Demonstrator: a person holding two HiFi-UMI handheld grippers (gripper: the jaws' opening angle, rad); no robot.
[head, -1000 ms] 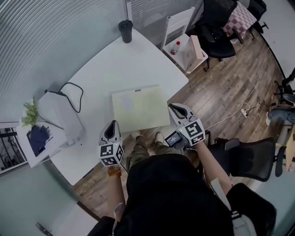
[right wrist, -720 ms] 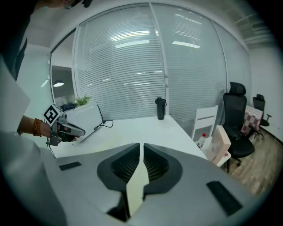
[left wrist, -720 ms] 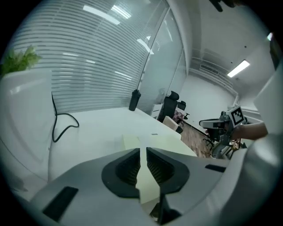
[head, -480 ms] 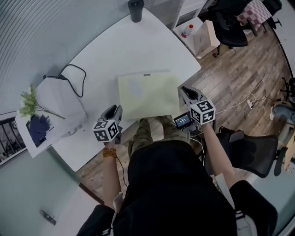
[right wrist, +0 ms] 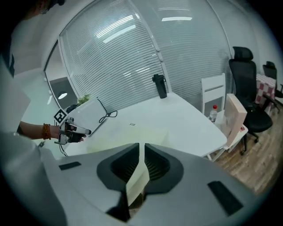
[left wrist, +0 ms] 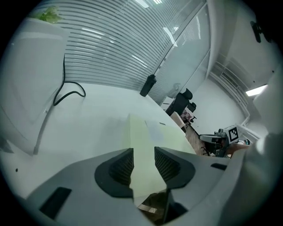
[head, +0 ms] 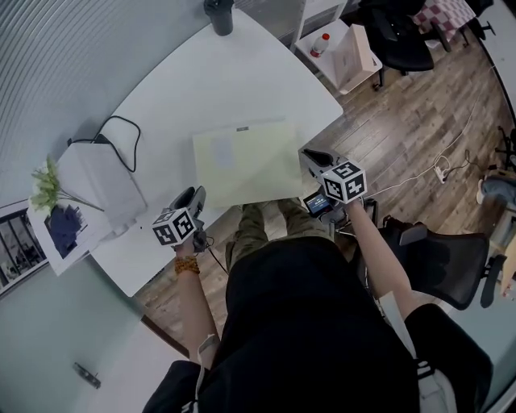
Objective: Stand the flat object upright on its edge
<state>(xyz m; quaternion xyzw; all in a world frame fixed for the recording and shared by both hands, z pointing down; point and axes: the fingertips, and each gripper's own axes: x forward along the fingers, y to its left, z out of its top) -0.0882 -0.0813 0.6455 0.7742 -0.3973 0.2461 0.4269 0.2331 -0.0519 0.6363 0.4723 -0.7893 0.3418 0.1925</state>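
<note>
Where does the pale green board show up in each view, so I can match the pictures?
Head view: the board lies flat at the table's near edge, picture centre.
Left gripper view: the board is lower centre, seen between the left gripper's opening jaws, pads off it.
Right gripper view: the board is bottom centre, its edge pinched in the shut right gripper.
Shared landmark: the dark tumbler at the table's far end.

White table (head: pixel 218 89): yellow board (head: pixel 246 161), dark tumbler (head: pixel 219 14), cable (head: pixel 119 131).
</note>
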